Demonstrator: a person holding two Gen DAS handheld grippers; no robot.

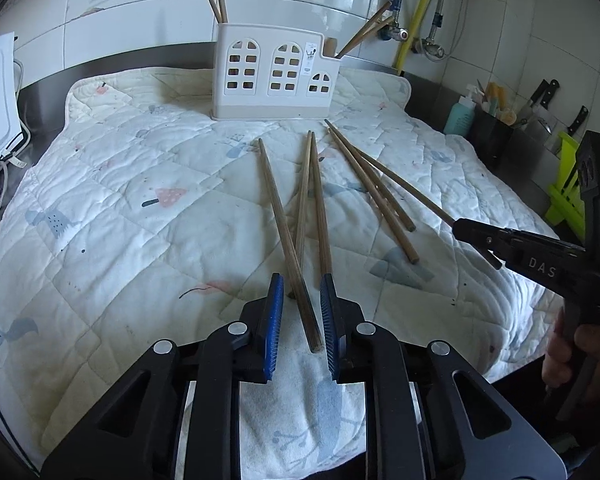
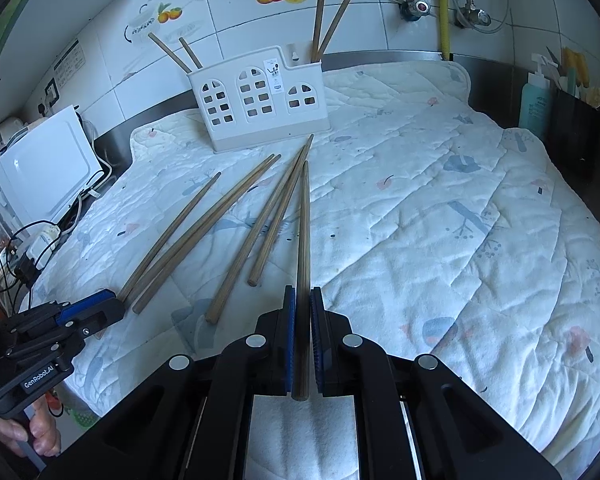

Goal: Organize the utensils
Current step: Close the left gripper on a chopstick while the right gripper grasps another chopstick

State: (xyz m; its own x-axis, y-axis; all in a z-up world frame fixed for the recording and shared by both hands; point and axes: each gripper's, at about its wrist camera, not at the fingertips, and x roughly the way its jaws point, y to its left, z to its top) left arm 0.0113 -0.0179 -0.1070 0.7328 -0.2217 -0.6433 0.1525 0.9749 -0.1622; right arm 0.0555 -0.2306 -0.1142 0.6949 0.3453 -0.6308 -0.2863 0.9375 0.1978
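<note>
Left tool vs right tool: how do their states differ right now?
The left tool is open, its pads straddling a chopstick that lies on the quilt; the right tool is shut on a chopstick. The left's chopstick lies slanted between its pads; the right's runs straight along its fingers. Both point toward the white holder.

Both wrist views low, facing holder [image 1: 274, 74]
</note>
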